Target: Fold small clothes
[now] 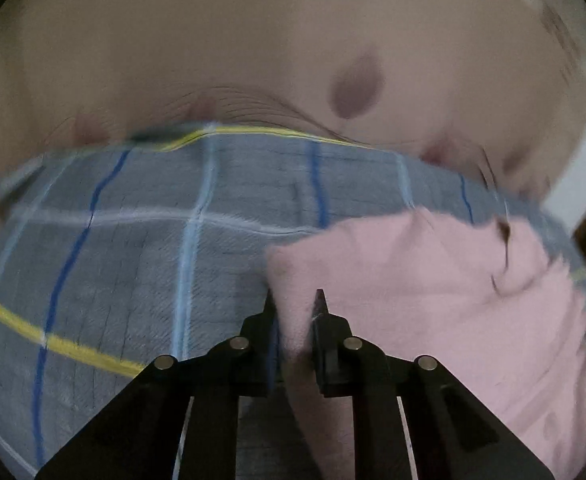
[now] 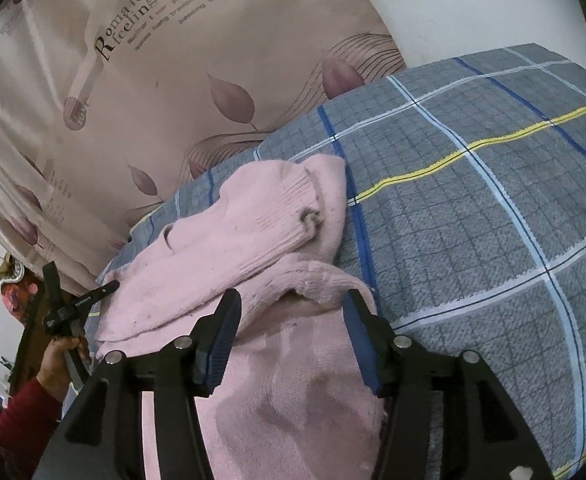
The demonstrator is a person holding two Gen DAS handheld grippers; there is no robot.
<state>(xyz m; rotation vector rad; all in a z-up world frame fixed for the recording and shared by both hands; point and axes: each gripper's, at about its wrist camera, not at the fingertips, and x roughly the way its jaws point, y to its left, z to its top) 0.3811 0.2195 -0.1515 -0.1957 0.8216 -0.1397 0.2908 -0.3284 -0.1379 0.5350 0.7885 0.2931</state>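
A pink knitted sweater (image 2: 253, 232) lies crumpled on a grey checked blanket (image 2: 473, 208). In the right wrist view my right gripper (image 2: 291, 320) stands open over the sweater's near part. A ribbed edge lies between its blue pads (image 2: 223, 332), which do not press on it. At the far left of that view a hand (image 2: 59, 360) in a red sleeve holds my left gripper (image 2: 111, 287) at the sweater's edge. In the blurred left wrist view my left gripper (image 1: 295, 304) is shut on a fold of the sweater (image 1: 433, 280), with pink cloth pinched between its fingers.
The blanket (image 1: 133, 248) covers a raised, cushioned surface. Behind it hangs a beige sheet (image 2: 153, 92) printed with pink leaves and lettering. A white wall (image 2: 473, 0) shows at the upper right, and dark wooden furniture stands at the far left edge.
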